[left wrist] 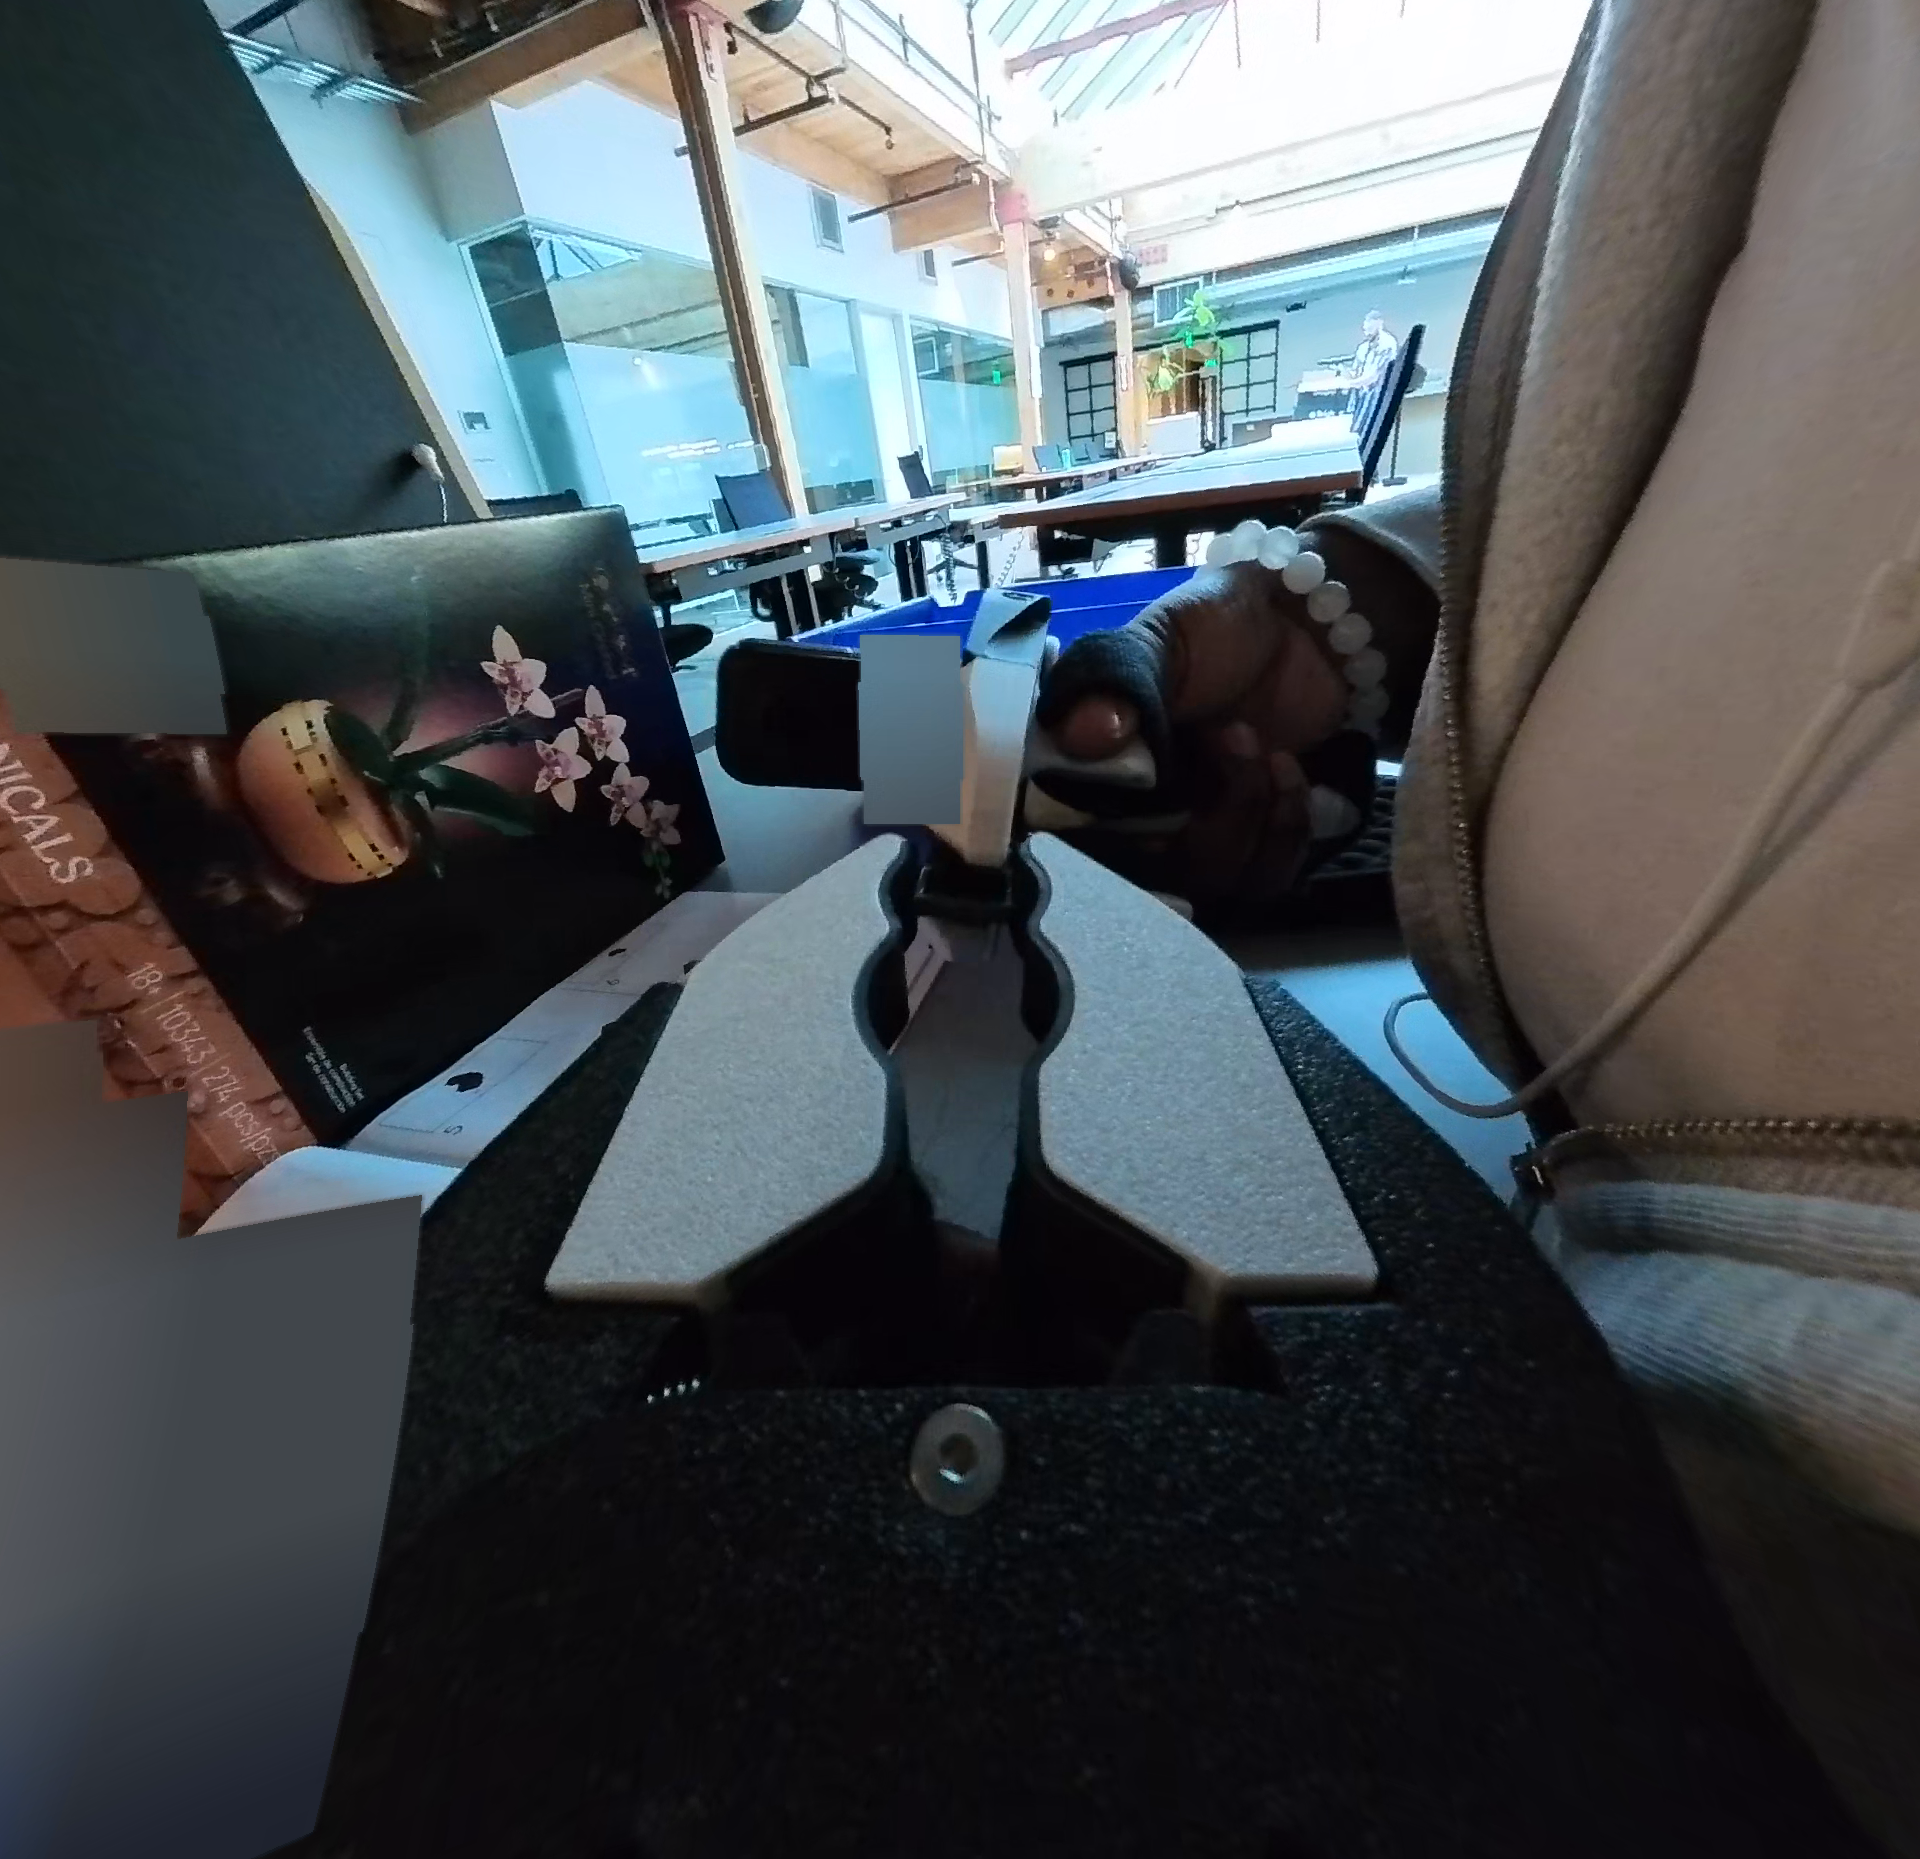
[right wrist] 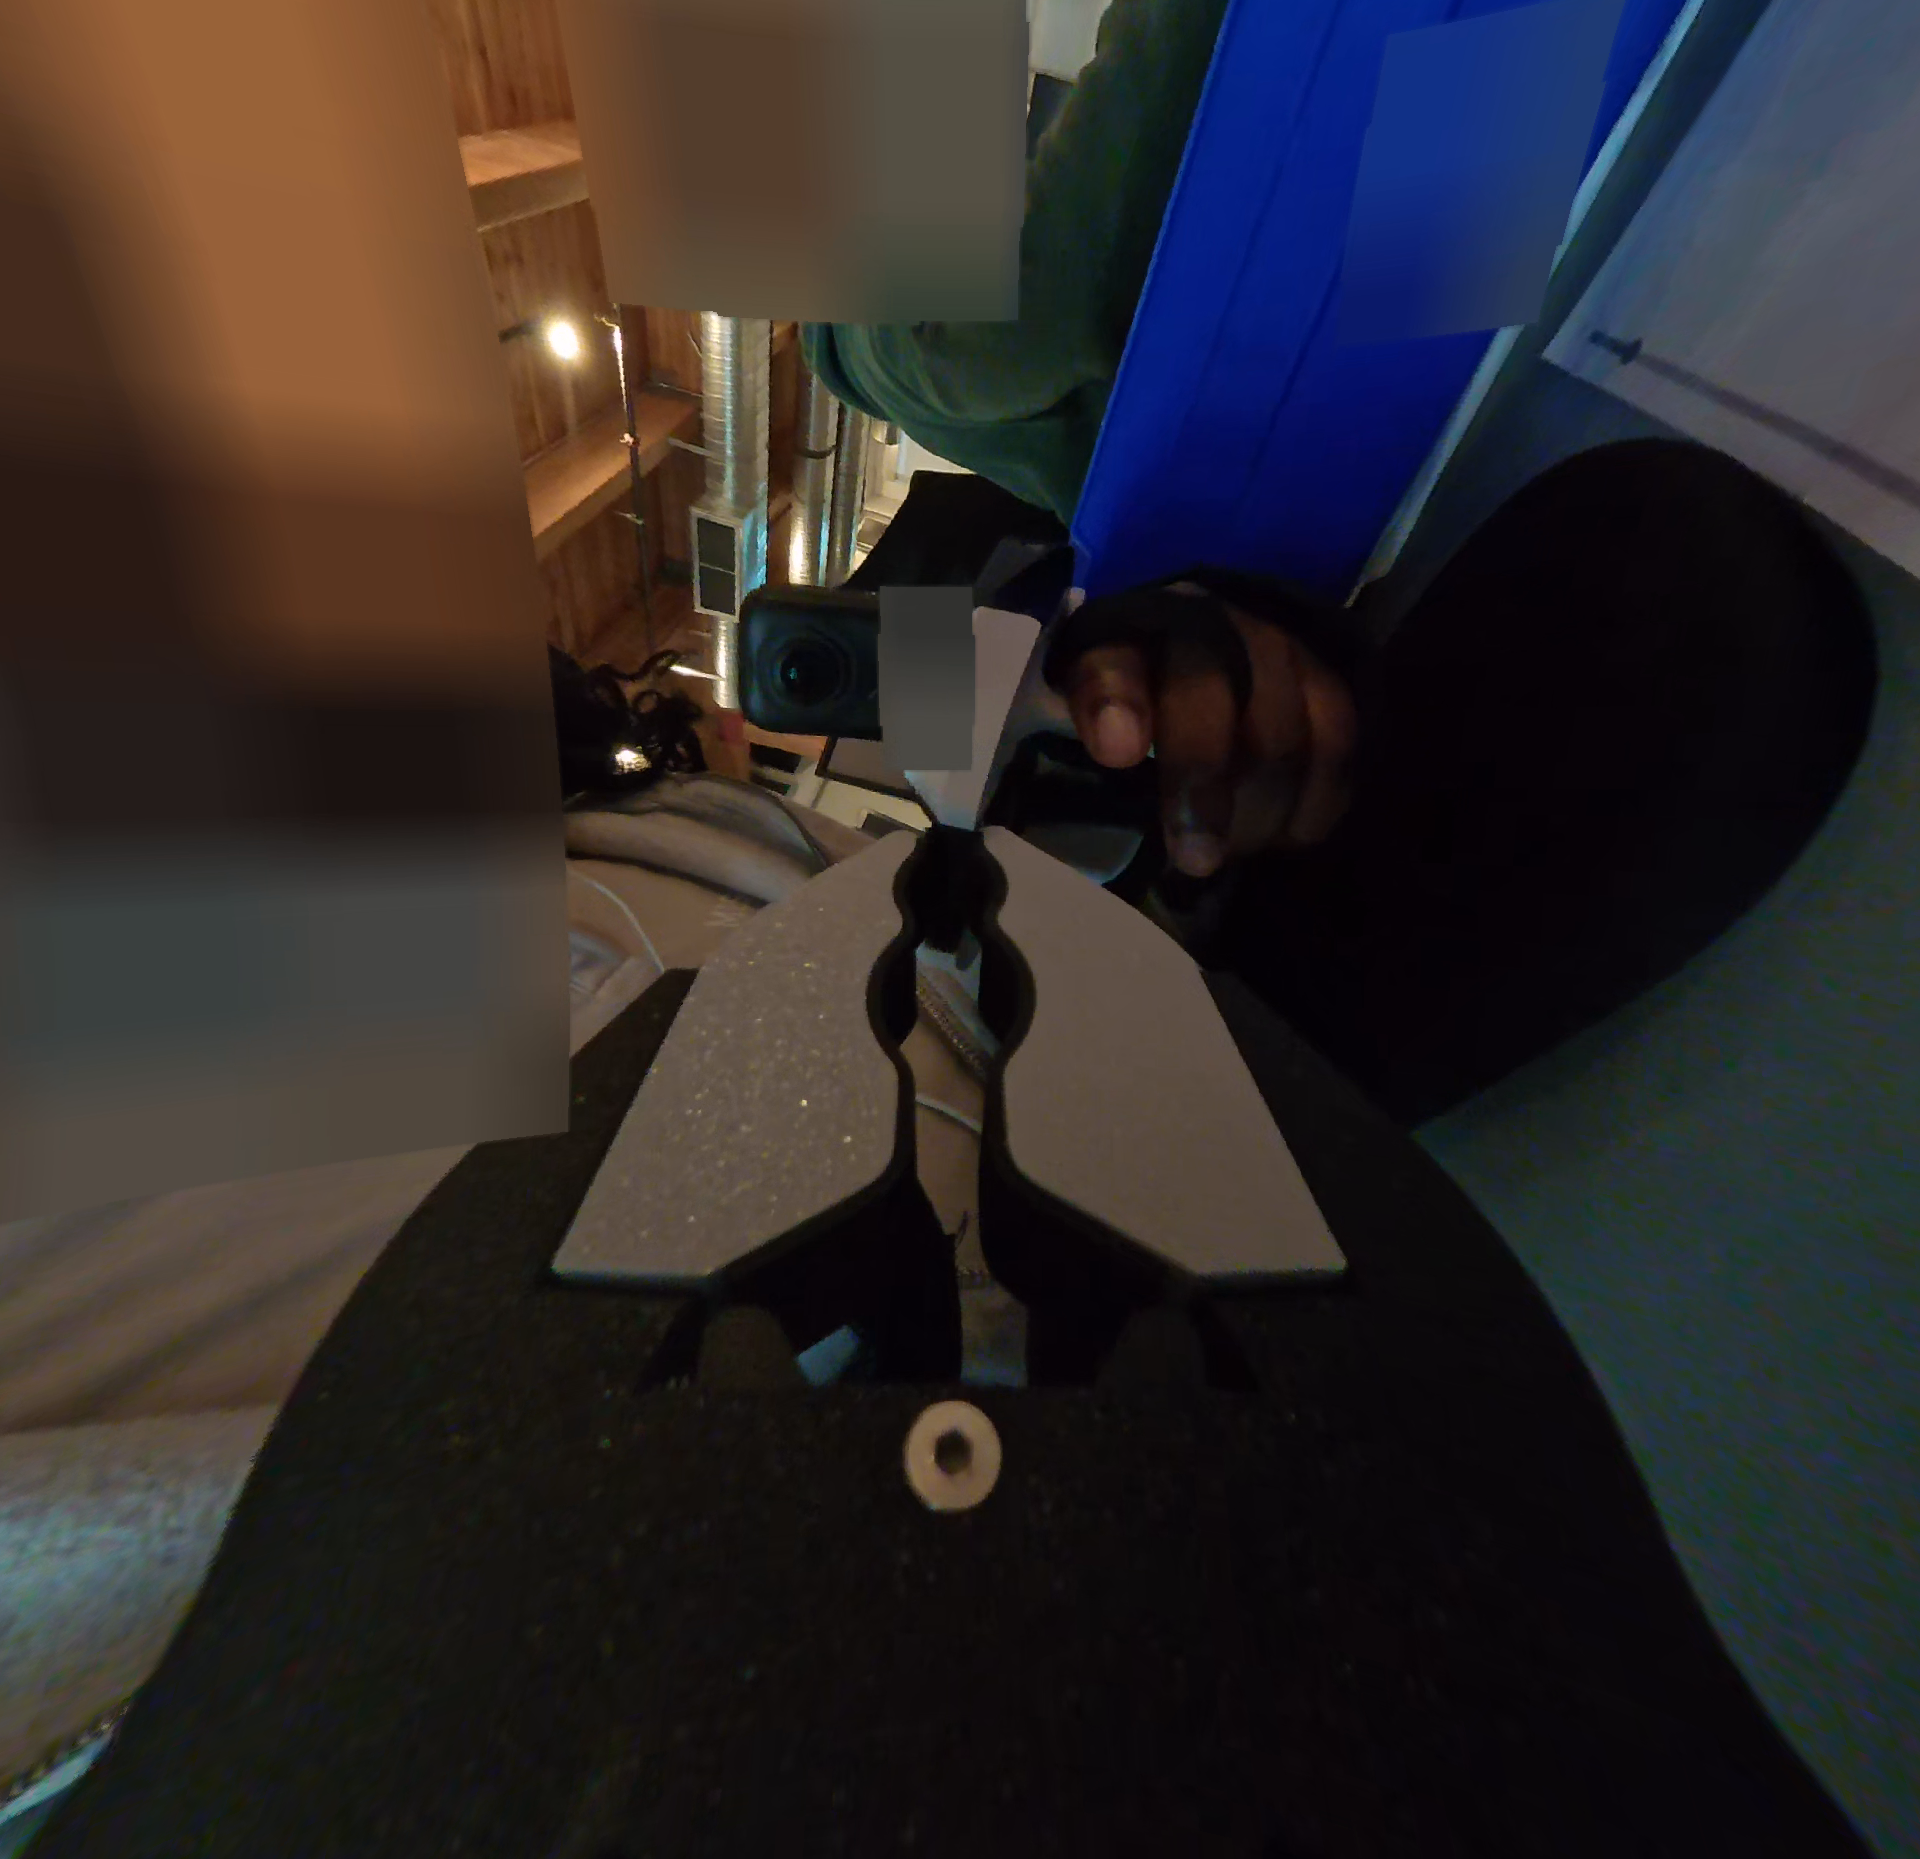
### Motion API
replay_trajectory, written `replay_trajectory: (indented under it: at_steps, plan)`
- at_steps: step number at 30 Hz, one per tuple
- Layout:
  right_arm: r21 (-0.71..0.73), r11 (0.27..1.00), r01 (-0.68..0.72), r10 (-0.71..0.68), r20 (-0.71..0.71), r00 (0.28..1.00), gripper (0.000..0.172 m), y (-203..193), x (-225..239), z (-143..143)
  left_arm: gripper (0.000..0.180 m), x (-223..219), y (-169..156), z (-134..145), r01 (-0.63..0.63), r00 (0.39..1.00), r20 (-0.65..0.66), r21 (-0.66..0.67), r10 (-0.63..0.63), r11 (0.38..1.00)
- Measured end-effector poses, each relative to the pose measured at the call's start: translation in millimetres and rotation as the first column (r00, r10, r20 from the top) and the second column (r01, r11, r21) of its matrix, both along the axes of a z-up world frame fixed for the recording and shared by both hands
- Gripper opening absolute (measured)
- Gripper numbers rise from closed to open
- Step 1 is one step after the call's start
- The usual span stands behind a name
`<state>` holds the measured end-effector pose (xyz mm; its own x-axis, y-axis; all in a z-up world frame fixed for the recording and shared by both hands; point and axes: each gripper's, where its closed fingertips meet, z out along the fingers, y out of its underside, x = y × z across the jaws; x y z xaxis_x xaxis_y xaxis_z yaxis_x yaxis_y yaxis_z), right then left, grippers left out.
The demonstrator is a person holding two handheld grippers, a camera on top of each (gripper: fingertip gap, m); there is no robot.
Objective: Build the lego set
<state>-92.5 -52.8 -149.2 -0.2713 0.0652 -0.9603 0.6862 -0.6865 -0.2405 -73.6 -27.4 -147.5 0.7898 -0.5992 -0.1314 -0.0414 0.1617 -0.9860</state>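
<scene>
Pale desk (left wrist: 1340, 988) in a big open office w/ long tables (left wrist: 1174, 490) behind; a dark flower-print box (left wrist: 436, 791) stands at left, the person's beige hoodie (left wrist: 1662, 666) crowds the right edge. Blue bin (left wrist: 1091, 594) sits beyond, contents hidden. Left gripper (left wrist: 961, 879) pinches a black-clipped grey strap (left wrist: 997, 760); right gripper (right wrist: 951, 864) is pressed together on the same strap (right wrist: 982, 760), tip to tip.

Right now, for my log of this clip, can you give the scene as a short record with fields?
left gripper: closed on a black buckle, pale strip rising from it
right gripper: closed on a dark piece at a pale strip's foot
opposite the left gripper: black camera, gloved hand
left side: orchid-picture box
behind: blue bin
right side: beige zip jacket
</scene>
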Motion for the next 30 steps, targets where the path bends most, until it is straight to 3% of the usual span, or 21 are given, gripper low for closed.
replay_trajectory:
  at_steps: [19, 30]
  plan:
    - [0.073, 0.997, 0.008, -0.003, -0.069, 0.998, 0.013, -0.8, -1.2, 7.1, 0.016, -5.9, -3.4, 6.8, -0.006, 0.999, 0.052, 0.034, 0.004, 0.999]
    - [0.193, 0.976, 0.104, -0.091, -0.076, 0.993, 0.021, 23.3, 2.0, 5.0, 0.016, -24.5, -1.7, 16.4, -0.050, 0.981, 0.189, 0.035, 0.042, 0.998]
